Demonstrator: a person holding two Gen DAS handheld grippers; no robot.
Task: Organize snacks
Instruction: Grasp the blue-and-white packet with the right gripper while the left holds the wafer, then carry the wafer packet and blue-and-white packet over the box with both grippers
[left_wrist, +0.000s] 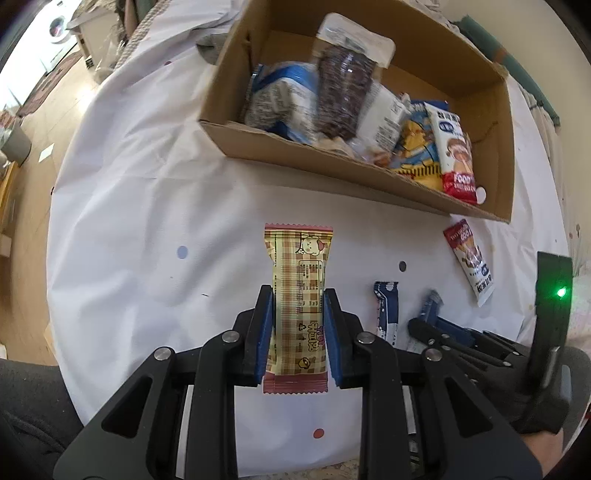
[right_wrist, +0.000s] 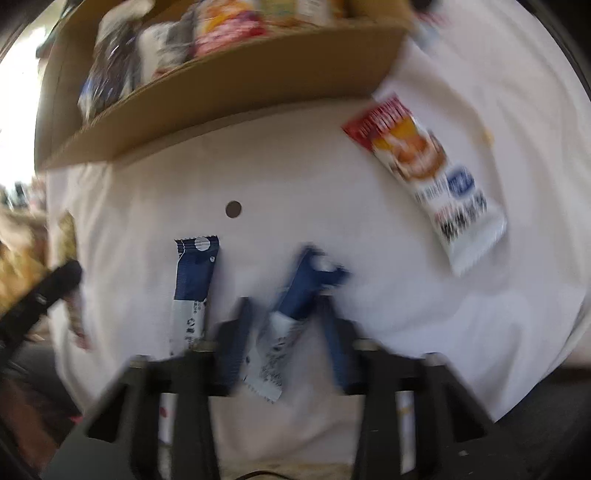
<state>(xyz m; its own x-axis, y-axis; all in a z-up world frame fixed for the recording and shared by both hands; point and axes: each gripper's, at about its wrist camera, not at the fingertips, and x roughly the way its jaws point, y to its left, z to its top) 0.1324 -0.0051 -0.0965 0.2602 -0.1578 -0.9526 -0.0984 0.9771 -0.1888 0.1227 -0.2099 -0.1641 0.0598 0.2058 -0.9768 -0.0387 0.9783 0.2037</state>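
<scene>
Snacks fill the left end of the cardboard box, which sits on the white cloth of the bench, toward its far edge. Inside the box a dark brown bar in clear wrap lies on top of a blue and white bag and a white packet. Next to them are a yellow and blue packet and a red and white packet that leans on the near wall. The right end of the box shows bare cardboard.

Left tongs pinch a tan checked snack bar between their blue pads, and the bar sticks out forward, over the cloth near the front edge of the bench.

Right tongs are squeezed on a blue and white stick pack; the picture is blurry there. Another blue and white stick lies flat on the cloth just to the left of them. A second red and white packet lies on the cloth near the box's right corner, outside the box. Small coloured dots mark the cloth.
</scene>
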